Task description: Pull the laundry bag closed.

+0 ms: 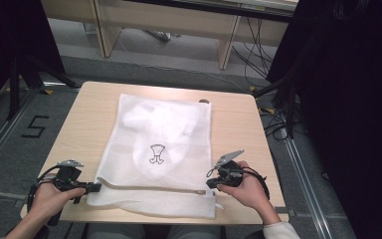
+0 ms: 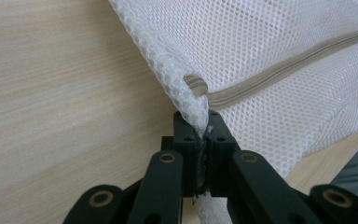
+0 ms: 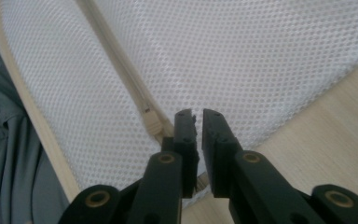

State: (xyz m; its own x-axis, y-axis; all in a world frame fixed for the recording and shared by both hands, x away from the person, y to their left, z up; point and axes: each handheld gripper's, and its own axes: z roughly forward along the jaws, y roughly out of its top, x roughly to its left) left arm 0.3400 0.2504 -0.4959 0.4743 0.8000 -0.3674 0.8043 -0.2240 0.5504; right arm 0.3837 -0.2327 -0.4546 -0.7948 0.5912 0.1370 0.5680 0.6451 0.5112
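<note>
A white mesh laundry bag is lying flat on the wooden surface, with a pale garment inside and its zipper running along the edge nearest the person. The left hand-held gripper is pinching the mesh at the bag's corner, its jaws closed tight on the fabric just beside the zipper's end, likely anchoring the bag so it is not sliding. The right hand-held gripper is sitting at the opposite end, jaws nearly together with a thin gap and nothing clearly held, beside the zipper pull, probably lining up to take it.
</note>
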